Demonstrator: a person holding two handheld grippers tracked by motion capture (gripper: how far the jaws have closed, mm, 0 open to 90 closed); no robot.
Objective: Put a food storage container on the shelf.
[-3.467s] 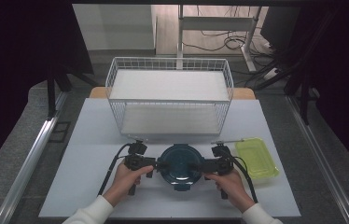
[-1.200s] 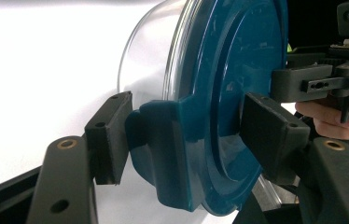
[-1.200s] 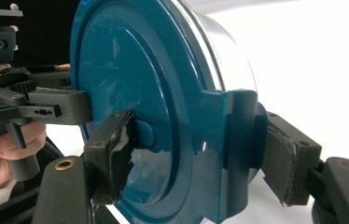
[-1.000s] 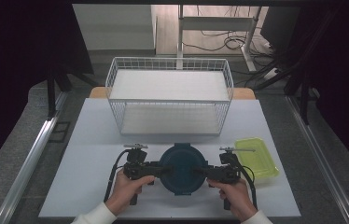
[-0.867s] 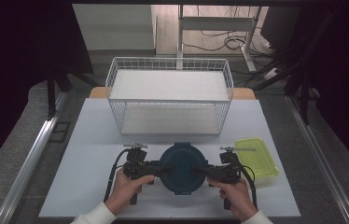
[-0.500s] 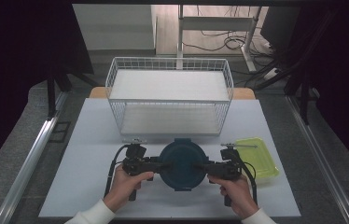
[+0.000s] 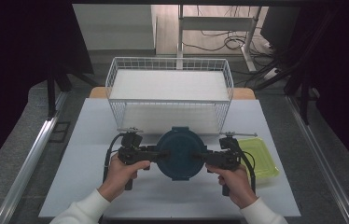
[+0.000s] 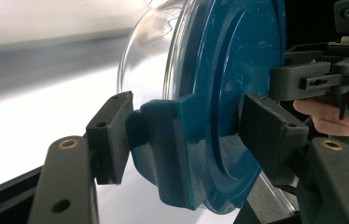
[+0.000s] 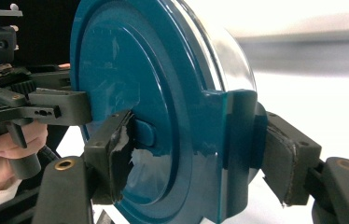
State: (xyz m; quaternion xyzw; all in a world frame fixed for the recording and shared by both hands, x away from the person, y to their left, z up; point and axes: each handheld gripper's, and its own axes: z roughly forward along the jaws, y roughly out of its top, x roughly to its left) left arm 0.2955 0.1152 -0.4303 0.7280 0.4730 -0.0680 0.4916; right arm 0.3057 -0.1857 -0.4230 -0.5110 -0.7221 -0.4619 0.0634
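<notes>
Jaws on both grippers are clamped onto the same thing: the left gripper [image 7: 150, 152] pinches one side latch of the teal-lidded glass container [image 7: 181, 153], the right gripper [image 7: 208, 158] pinches the opposite latch, each set about half closed around its clip. So the container sits dead centre between the two sets of jaws, lid up, carried level from both ends, probably just off the worktop [image 7: 88, 140], though it's hard to tell from above. The wire basket [image 7: 170, 88] lies straight ahead of the jaws, with its near wall close by. The green tray [image 7: 261, 156] sits just outside the right jaws.
</notes>
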